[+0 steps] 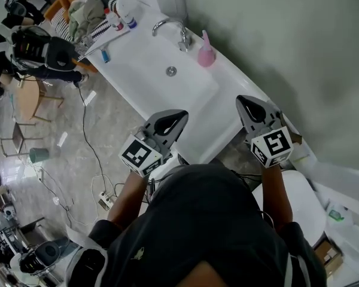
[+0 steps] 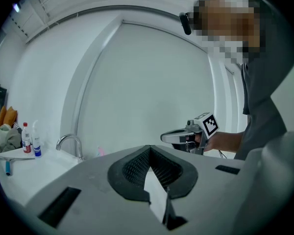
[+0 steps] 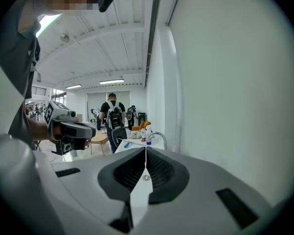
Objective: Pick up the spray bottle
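Note:
A pink bottle with a nozzle top stands on the white counter just right of the faucet; in the left gripper view the pink bottle is only a small patch. A white bottle with a blue base stands at the counter's far end, next to a red-capped one. My left gripper is shut and empty, held over the counter's near edge. My right gripper is also shut and empty, over the counter's right end, well short of the pink bottle.
A sink basin is set into the counter. Cloths and small items crowd its far end. The wall runs along the right. Chairs, a cable and a power strip lie on the floor at left. A person with a backpack stands far off.

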